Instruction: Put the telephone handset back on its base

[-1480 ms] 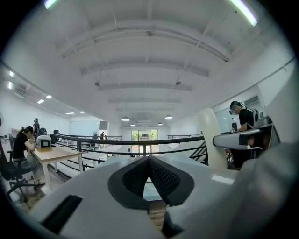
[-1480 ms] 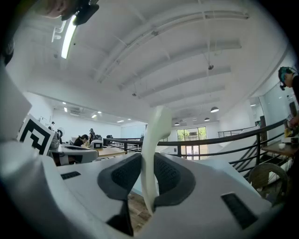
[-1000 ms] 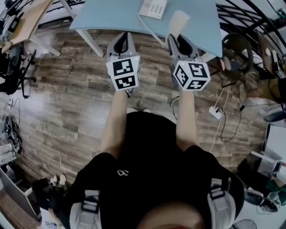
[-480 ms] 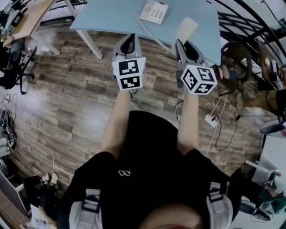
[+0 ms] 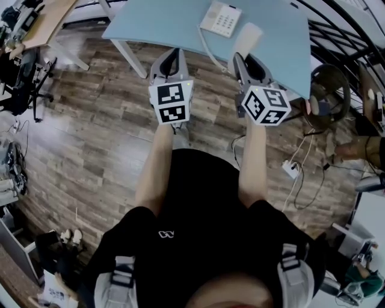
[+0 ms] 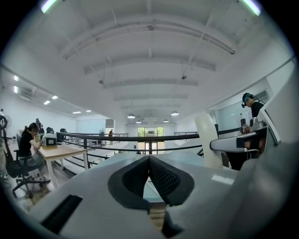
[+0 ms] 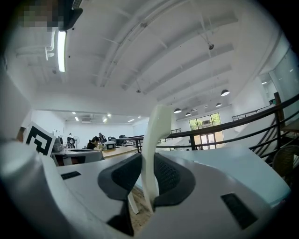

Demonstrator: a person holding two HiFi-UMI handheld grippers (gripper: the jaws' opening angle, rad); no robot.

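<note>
My right claw (image 7: pixel 150 176) pinches the cream plastic telephone handset (image 5: pixel 248 36) by its lower end, upright, over the near edge of the pale blue desk (image 5: pixel 162 24). Left claw (image 6: pixel 149 173) is pressed together, empty. The white push-button phone base (image 5: pixel 221 18) sits just far-left of it. Best plan: tilt the handset flat, line it up with the cradle, lower slowly, and mind the white cord (image 5: pixel 206 48).

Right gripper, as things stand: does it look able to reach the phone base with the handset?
Probably yes: the right gripper grips the handset, and the base sits just ahead on the table, nothing standing between.
</note>
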